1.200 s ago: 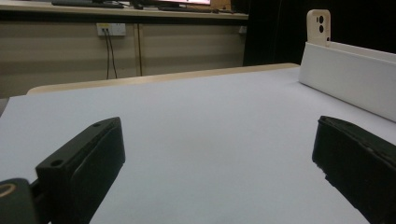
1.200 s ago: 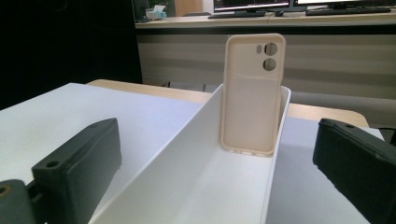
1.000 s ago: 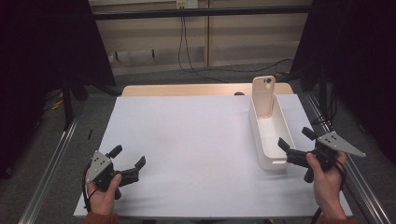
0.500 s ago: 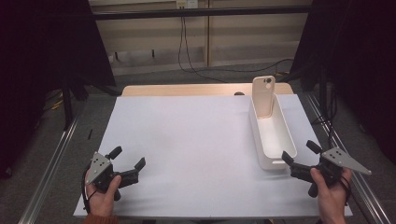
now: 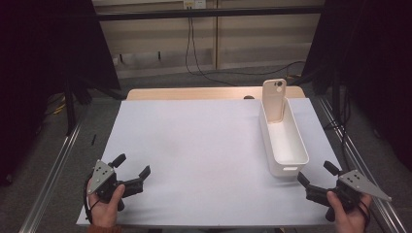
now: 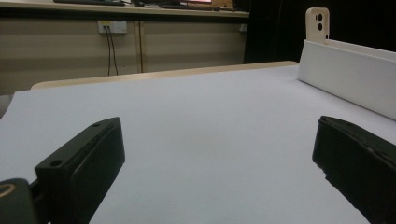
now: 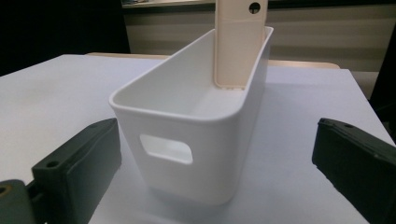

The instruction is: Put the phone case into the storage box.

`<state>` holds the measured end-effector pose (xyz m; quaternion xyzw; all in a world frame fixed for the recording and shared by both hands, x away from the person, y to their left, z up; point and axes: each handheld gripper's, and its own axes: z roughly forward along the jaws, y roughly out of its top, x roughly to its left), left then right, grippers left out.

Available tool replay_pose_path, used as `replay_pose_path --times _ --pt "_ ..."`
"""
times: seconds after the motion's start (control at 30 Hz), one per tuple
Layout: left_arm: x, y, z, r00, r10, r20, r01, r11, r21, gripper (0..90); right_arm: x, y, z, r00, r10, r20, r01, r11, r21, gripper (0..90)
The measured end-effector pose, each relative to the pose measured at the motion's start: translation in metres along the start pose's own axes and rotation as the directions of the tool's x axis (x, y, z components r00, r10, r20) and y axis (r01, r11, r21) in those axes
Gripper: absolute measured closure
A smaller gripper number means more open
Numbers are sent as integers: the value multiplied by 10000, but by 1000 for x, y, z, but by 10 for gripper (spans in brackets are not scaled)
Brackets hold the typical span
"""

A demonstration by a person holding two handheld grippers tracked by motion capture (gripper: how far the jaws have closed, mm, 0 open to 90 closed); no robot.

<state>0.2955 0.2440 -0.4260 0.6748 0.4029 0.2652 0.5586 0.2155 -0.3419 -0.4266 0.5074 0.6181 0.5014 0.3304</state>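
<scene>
In the high view, a long white plastic bin [image 5: 283, 141] lies on the white table sheet [image 5: 204, 145], with a beige phone case [image 5: 274, 99] standing upright against its far end wall. The right gripper [image 5: 315, 178] sits just beside the bin's near end, jaws spread and empty; the left gripper [image 5: 131, 170] rests well apart from the bin, also spread. In the left gripper view, bin [image 6: 355, 70] and case [image 6: 317, 25] stand far off. In the right gripper view, the bin's handle slot [image 7: 166, 148] faces the gaping jaws. The case appears already placed, with little left.
</scene>
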Motion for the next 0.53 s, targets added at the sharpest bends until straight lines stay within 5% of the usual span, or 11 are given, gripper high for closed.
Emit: replay_pose_path --times 0.3,0.53 --pt "0 0 0 10000 35 -1 -35 10000 29 24 3 -19 -18 9995 186 242 -187 9998 65 8" --pt "0 -1 3 10000 72 17 -72 9999 125 24 1 -20 -17 9994 269 219 -269 9996 14 7"
